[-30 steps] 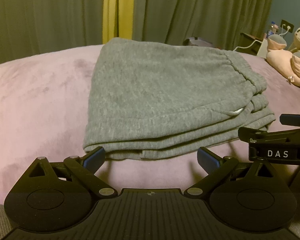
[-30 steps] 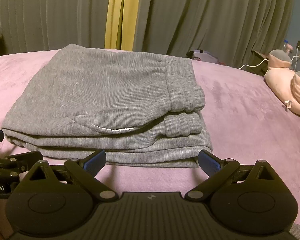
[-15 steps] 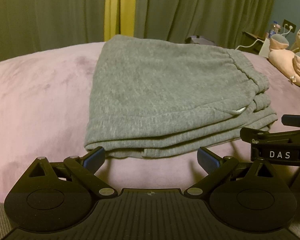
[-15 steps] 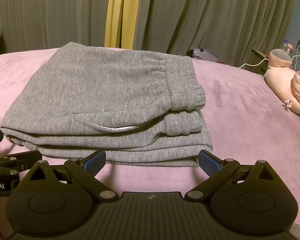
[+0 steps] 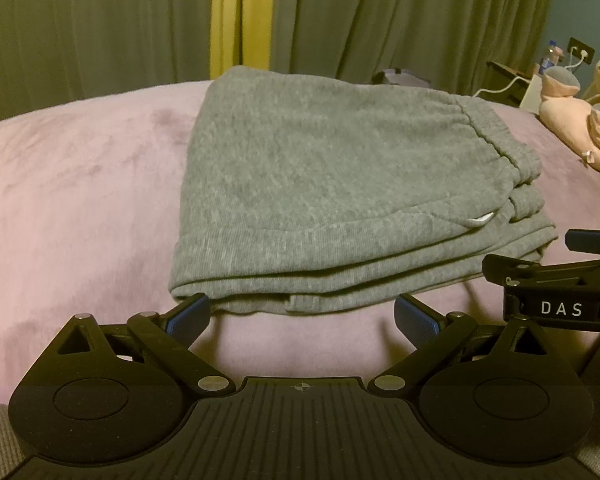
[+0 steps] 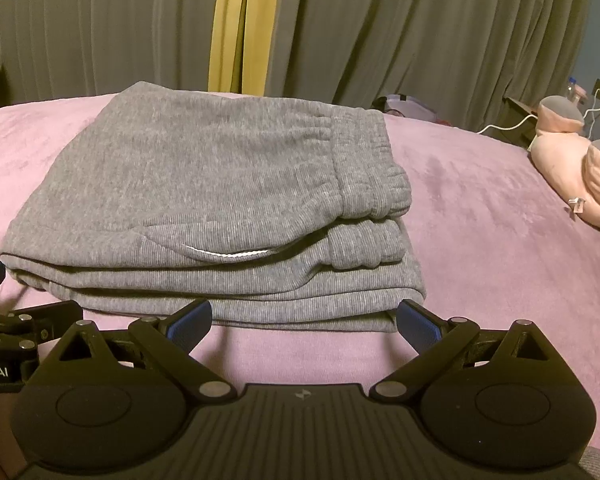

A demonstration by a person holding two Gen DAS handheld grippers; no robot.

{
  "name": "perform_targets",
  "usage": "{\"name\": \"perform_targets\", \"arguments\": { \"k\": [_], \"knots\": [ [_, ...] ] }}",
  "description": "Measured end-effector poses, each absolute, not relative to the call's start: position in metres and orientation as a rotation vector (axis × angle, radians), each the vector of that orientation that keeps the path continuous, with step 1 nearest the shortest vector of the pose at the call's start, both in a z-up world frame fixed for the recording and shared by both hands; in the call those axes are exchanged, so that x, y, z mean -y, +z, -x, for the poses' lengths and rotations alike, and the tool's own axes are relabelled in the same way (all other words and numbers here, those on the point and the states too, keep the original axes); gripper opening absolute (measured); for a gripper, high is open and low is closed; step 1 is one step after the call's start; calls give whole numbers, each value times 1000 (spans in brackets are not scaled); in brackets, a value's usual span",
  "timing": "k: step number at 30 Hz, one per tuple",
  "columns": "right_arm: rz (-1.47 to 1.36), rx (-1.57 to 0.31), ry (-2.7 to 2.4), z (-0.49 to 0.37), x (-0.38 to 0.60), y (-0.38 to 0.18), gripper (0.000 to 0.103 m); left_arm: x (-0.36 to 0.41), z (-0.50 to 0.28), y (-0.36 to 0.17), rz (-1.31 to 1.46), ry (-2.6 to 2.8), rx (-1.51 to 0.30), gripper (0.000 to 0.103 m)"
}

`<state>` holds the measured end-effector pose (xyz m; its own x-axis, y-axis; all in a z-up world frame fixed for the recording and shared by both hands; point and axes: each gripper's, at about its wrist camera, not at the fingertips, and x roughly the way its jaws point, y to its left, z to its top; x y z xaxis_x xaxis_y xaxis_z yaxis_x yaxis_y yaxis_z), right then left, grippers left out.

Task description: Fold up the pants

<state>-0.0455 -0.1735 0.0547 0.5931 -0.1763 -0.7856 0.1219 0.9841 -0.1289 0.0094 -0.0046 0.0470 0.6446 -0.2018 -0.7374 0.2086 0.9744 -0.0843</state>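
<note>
Grey sweatpants lie folded in a thick stack on the pink bed cover, waistband on the right. They also show in the right wrist view. My left gripper is open and empty, just in front of the stack's near left edge. My right gripper is open and empty, just in front of the stack's near right edge. The right gripper shows at the right edge of the left wrist view; the left gripper shows at the left edge of the right wrist view.
Pink plush toys lie on the bed at the far right. Grey-green curtains with a yellow strip hang behind the bed. A bedside stand with a white cable is at the back right.
Both grippers stay open in front of the folded stack. The views have shifted only slightly; the pants have not moved.
</note>
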Motion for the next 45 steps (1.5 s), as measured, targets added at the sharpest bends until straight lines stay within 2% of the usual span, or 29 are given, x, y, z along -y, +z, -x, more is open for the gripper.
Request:
{"name": "perform_targets", "arguments": {
  "k": [28, 45],
  "knots": [
    [28, -954, -165, 46, 178, 54, 99, 1, -19, 49, -12, -147, -891, 101],
    [7, -955, -180, 40, 180, 52, 99, -2, -20, 51, -5, -160, -847, 101]
  ]
}}
